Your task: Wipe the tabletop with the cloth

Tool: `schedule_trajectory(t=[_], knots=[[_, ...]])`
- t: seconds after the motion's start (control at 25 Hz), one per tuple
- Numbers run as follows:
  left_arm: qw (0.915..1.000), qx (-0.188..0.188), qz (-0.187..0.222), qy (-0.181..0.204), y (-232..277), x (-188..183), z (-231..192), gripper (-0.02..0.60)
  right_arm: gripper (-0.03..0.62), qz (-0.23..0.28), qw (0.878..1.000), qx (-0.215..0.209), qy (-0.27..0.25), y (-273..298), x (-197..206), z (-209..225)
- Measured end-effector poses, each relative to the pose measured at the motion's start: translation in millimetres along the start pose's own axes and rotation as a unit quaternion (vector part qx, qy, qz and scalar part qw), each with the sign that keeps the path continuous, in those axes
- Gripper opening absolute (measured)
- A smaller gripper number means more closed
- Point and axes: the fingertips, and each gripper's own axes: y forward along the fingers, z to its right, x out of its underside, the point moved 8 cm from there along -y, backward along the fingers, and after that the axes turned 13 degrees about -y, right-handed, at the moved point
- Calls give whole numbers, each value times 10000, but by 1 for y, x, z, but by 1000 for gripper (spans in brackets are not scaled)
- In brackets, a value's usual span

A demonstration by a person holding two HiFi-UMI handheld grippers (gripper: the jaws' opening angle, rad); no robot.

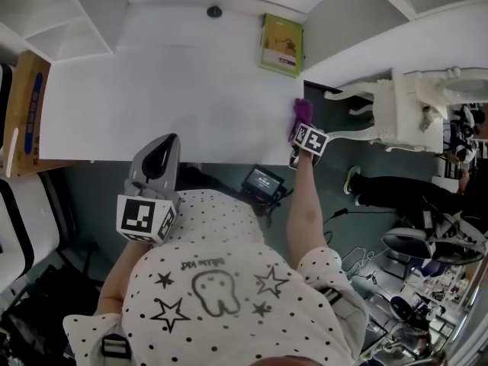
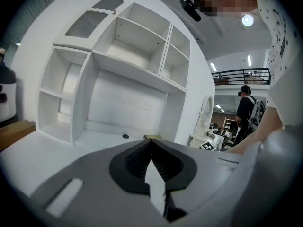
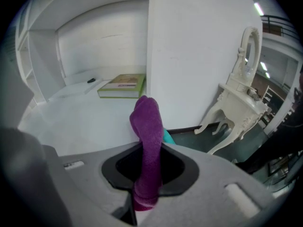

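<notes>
The right tongs [image 1: 300,126] are clenching the cloth [image 1: 303,111] at the counter's [image 1: 168,90] right edge; bare surface is lying leftward. The left tongs [image 1: 160,152] are hanging closed, empty.

The book [image 1: 281,44] is laid at the far right corner of the tabletop [image 1: 152,90], the cloth [image 1: 303,111] is found at its right edge, nearer than the book, and a carton [image 1: 27,105] is placed beside its left edge.

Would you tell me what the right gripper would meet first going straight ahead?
Probably the green book on the tabletop; the right gripper, shut on the purple cloth, points roughly at it, though depth is unclear.
</notes>
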Motion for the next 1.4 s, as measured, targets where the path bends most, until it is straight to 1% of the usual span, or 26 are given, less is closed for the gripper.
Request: schedule_trajectory(t=[0.08, 0.2, 0.28, 0.36, 0.52, 0.6, 0.72, 0.8, 0.92, 1.08, 1.2, 1.28, 1.4], knots=[[9999, -95, 44, -90, -8, 0, -9, -5, 67, -40, 9997, 153, 170, -3, 0, 2], [9993, -272, 142, -235, -21, -1, -26, -3, 67, 72, 9985, 292, 447, -14, 4, -5], [9989, -311, 140, -314, -30, -1, -35, -3, 67, 186, 9980, 253, 553, -25, 10, -18], [9990, -242, 60, -364, -37, -1, -42, -3, 67, 324, 9975, 160, 606, -39, 14, -39], [9988, 25, -175, -449, -54, -9, -53, -5, 67, 628, 9961, -221, 576, -70, 10, -109], [9984, 197, -297, -442, -65, -14, -53, -3, 67, 730, 9950, -485, 472, -87, 9, -150], [9974, 440, -442, -349, -82, -11, -58, -5, 67, 769, 9925, -926, 220, -103, 11, -210], [9968, 485, -520, -354, -95, -11, -64, -5, 67, 778, 9899, -1183, 55, -111, 15, -247], [9965, 445, -552, -440, -117, -7, -79, -5, 67, 845, 9848, -1518, 28, -121, 20, -295], [9960, 462, -603, -462, -140, -3, -95, -5, 69, 819, 9810, -1759, -49, -124, 27, -346], [9959, 511, -643, -379, -153, -2, -102, -5, 69, 637, 9841, -1651, -167, -117, 37, -366], [9960, 520, -625, -373, -159, 0, -104, -5, 69, 596, 9853, -1589, -185, -112, 39, -368], [9963, 539, -561, -361, -163, 0, -104, -5, 69, 497, 9842, -1695, -90, -110, 40, -363]])
